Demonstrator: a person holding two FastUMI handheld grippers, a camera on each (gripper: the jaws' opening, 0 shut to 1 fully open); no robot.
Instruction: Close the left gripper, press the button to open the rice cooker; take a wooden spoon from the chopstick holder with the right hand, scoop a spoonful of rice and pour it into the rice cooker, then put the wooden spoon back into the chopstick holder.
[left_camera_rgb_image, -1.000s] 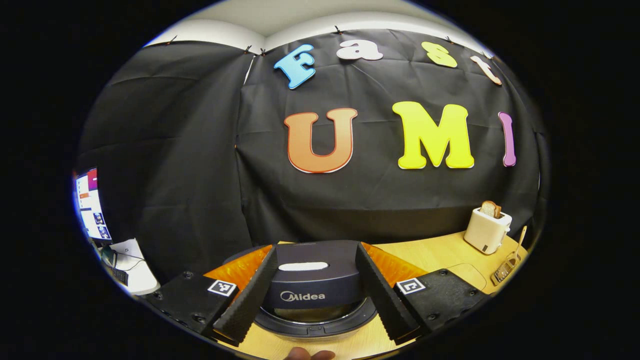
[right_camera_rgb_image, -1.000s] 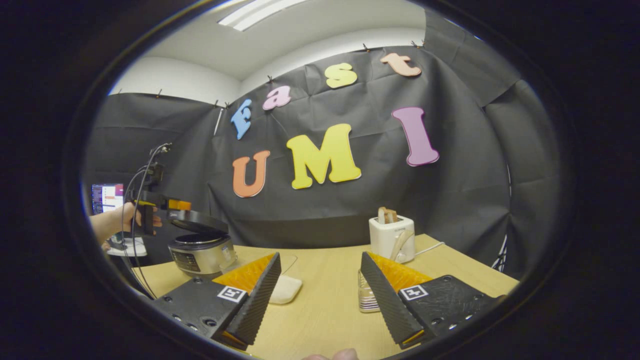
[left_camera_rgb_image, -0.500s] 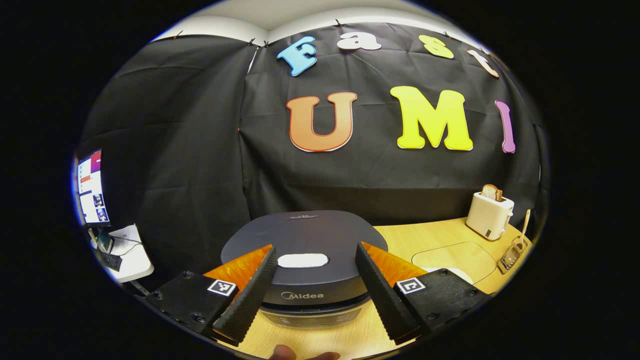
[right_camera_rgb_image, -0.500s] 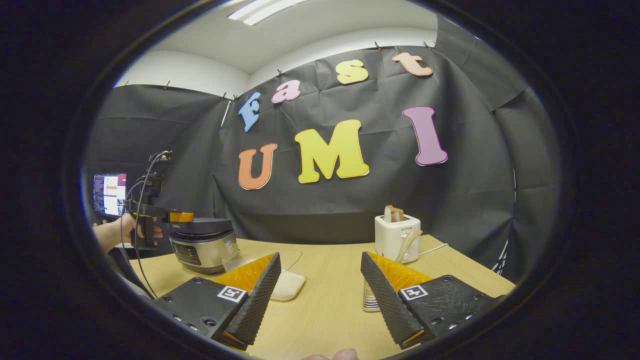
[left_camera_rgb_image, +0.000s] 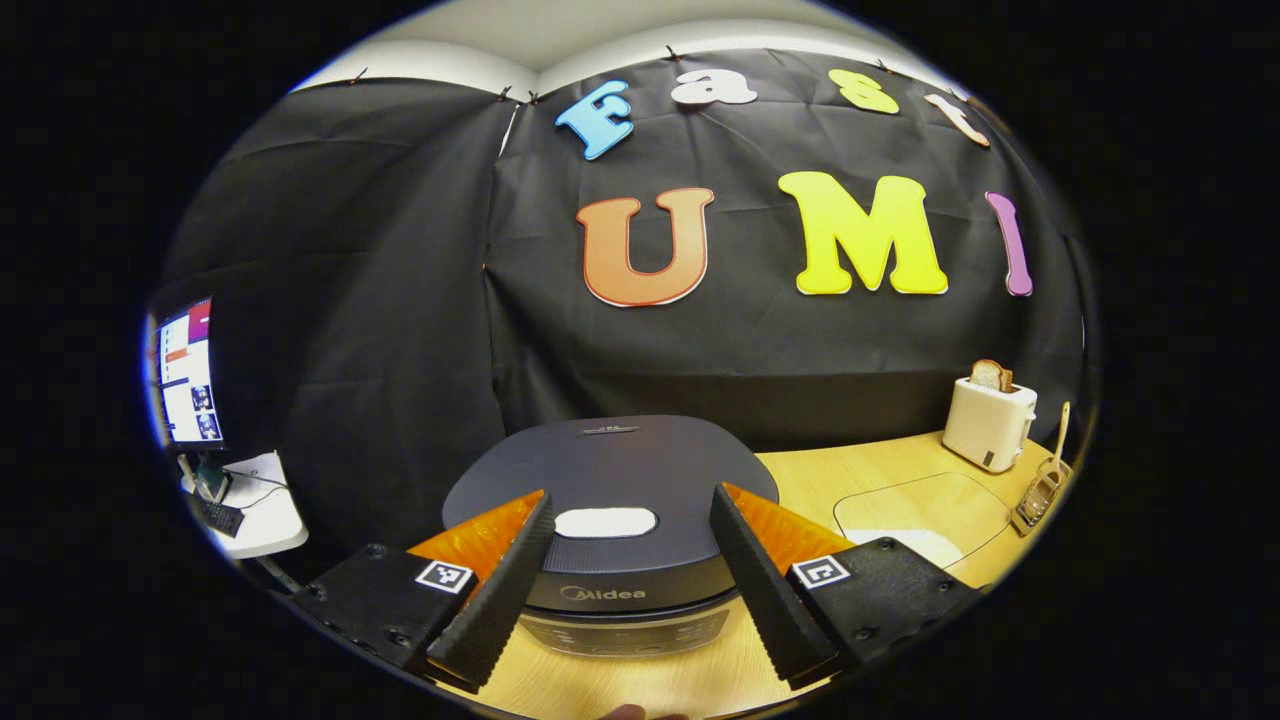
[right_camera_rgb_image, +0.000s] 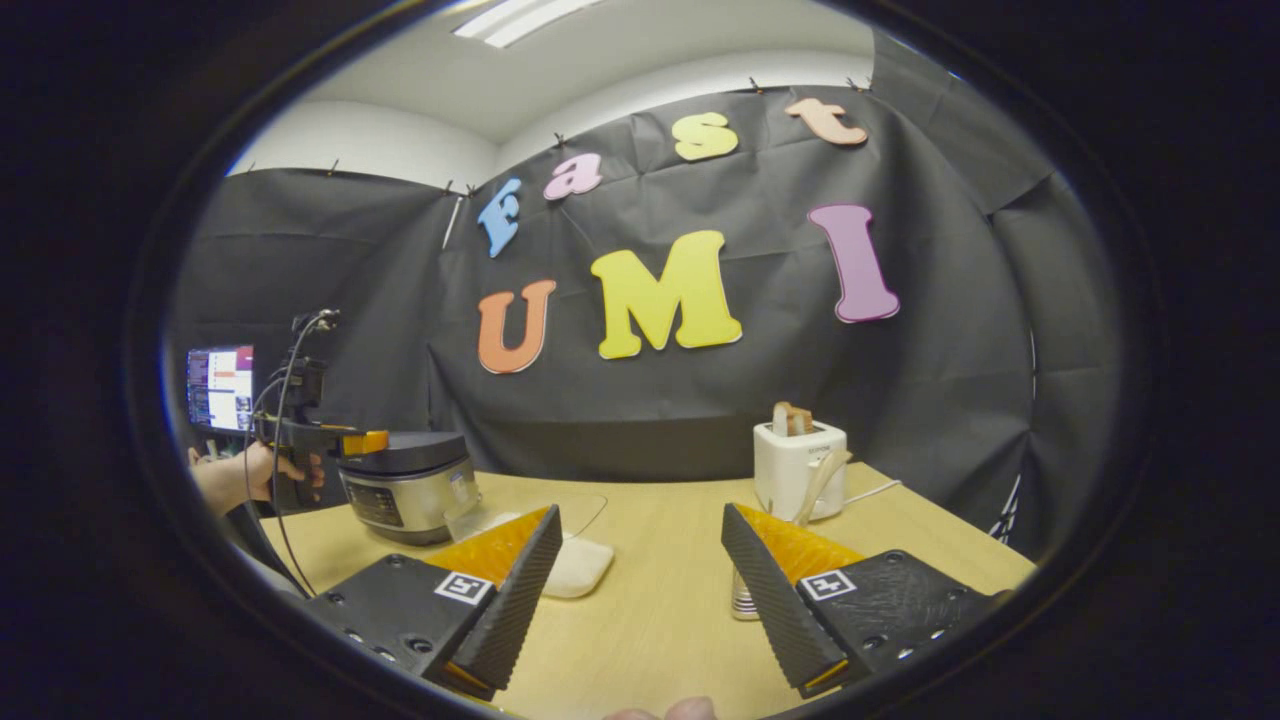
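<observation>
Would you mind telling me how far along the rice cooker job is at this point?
Nothing looks done: the rice cooker lid is shut. In hand: the left hand-held gripper points at the white button, fingers open, not yet closed to press. Left: pressing, then the open right hand-held gripper taking the wooden spoon from the chopstick holder, scooping rice, pouring, returning it.

Bare table (right_camera_rgb_image: 650, 600) ahead of right tongs (right_camera_rgb_image: 640, 600), rice tray (right_camera_rgb_image: 575, 565) left, chopstick holder (right_camera_rgb_image: 742, 590) and toaster (right_camera_rgb_image: 798, 470) right

On the desk (right_camera_rgb_image: 660, 600), the rice cooker (right_camera_rgb_image: 408, 490) sits at ten o'clock, the toaster (right_camera_rgb_image: 798, 468) at one, the chopstick holder (right_camera_rgb_image: 745, 590) before it.
</observation>
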